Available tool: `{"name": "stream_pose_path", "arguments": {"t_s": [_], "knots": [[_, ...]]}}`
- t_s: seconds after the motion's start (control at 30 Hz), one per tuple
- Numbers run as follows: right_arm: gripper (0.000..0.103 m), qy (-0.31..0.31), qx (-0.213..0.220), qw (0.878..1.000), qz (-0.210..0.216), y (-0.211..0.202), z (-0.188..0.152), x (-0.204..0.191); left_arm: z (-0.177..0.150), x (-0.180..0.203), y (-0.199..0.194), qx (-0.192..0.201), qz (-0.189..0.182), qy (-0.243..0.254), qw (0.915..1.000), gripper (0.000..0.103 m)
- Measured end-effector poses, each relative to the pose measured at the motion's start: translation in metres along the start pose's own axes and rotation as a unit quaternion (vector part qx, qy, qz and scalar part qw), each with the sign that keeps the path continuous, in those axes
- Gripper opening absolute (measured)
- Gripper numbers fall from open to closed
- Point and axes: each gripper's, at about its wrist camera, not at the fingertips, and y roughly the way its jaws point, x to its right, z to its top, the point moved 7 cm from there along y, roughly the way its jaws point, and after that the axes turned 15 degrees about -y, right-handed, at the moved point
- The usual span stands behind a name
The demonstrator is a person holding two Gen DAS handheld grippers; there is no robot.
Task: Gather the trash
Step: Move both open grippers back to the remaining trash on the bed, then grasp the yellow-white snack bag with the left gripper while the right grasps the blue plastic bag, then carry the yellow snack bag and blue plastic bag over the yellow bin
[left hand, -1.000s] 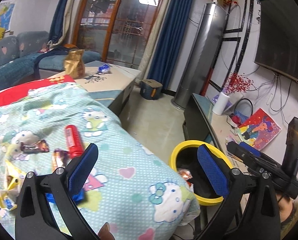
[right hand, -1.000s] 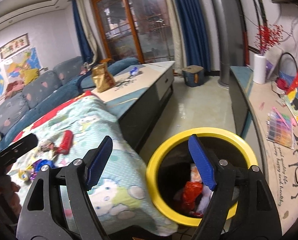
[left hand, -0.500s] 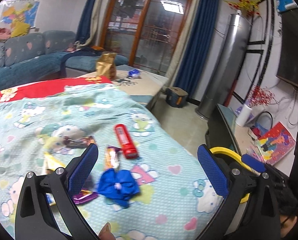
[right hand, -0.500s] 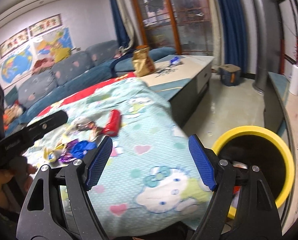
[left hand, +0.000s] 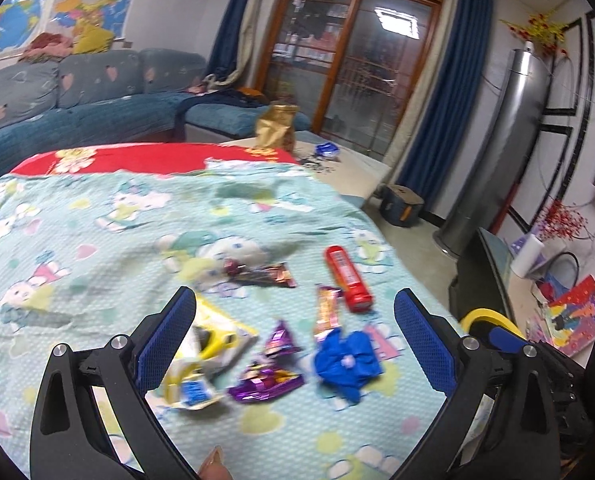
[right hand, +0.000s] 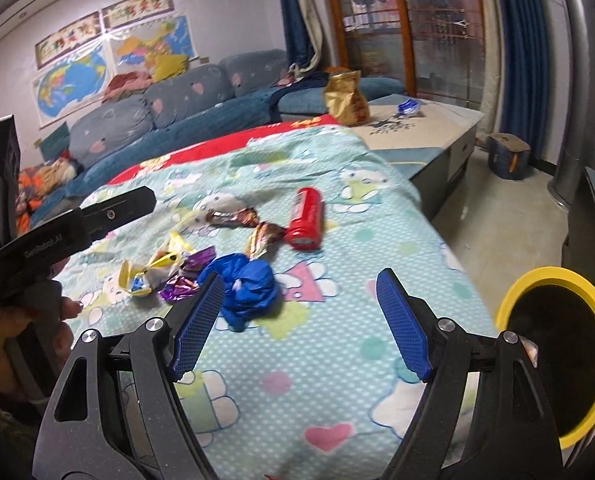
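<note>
Trash lies on a cartoon-print blanket (left hand: 97,240): a red tube (left hand: 348,278) (right hand: 306,218), a crumpled blue wad (left hand: 347,360) (right hand: 246,286), a purple wrapper (left hand: 267,376) (right hand: 185,276), a yellow-white wrapper (left hand: 205,356) (right hand: 153,272), an orange wrapper (left hand: 326,310) and a brown wrapper (left hand: 263,274) (right hand: 233,216). My left gripper (left hand: 295,346) hangs open above the purple wrapper, touching nothing. Also open and empty, my right gripper (right hand: 299,320) hovers just right of the blue wad. The yellow-rimmed bin (right hand: 553,356) (left hand: 487,318) stands on the floor to the right.
A low table (right hand: 421,128) beyond the blanket carries a gold bag (right hand: 345,98) and a small blue packet (right hand: 408,107). A blue sofa (left hand: 77,100) lines the left wall. A TV stand (left hand: 493,264) and a silver tower (left hand: 497,152) stand at the right.
Both grippers have swung left, away from the bin and over the blanket. The scattered trash now sits between and ahead of the fingers. Both stayed open.
</note>
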Motion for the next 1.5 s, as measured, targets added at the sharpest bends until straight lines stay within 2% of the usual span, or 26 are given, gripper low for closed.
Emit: {"name": "stream_pose_path", "arguments": {"t_s": [0.3,0.5,0.63,0.67,0.7,0.73,0.77,0.87,0.93,1.1,1.3,1.5], "knots": [[0.07,-0.01,-0.041,0.999,0.034,0.04,-0.008,-0.027,-0.008,-0.057,-0.002,-0.013,0.046,-0.036,0.9982,0.097],[0.066,-0.023,-0.069,0.996,0.052,0.069,-0.013,-0.044,-0.017,-0.084,0.005,-0.034,0.06,-0.072,0.995,0.096],[0.061,-0.014,-0.086,0.994,0.063,0.086,-0.019,-0.048,-0.027,-0.093,0.013,-0.058,0.054,-0.091,0.9927,0.094],[0.058,-0.012,-0.089,0.994,0.066,0.089,-0.021,-0.048,-0.031,-0.093,0.016,-0.066,0.052,-0.094,0.9921,0.092],[0.052,-0.01,-0.095,0.993,0.069,0.093,-0.023,-0.049,-0.035,-0.094,0.019,-0.073,0.05,-0.096,0.9914,0.083],[0.042,-0.008,-0.098,0.992,0.073,0.095,-0.025,-0.049,-0.037,-0.094,0.02,-0.077,0.049,-0.098,0.991,0.078],[0.037,-0.006,-0.102,0.992,0.078,0.097,-0.026,-0.05,-0.041,-0.095,0.023,-0.083,0.05,-0.1,0.9903,0.076],[0.019,-0.007,-0.101,0.992,0.079,0.097,-0.028,-0.05,-0.047,-0.094,0.028,-0.093,0.051,-0.099,0.9894,0.059],[0.009,-0.009,-0.096,0.992,0.081,0.093,-0.027,-0.05,-0.05,-0.094,0.03,-0.096,0.054,-0.095,0.9894,0.034],[0.004,-0.008,-0.086,0.993,0.081,0.083,-0.026,-0.047,-0.049,-0.093,0.028,-0.096,0.054,-0.095,0.9894,0.029],[0.003,-0.007,-0.069,0.995,0.077,0.068,-0.025,-0.041,-0.034,-0.082,0.014,-0.069,0.045,-0.086,0.9929,0.027],[0.003,-0.001,-0.048,0.996,0.071,0.05,-0.02,-0.032,-0.017,-0.055,-0.004,-0.044,0.017,-0.065,0.9967,0.027]]}}
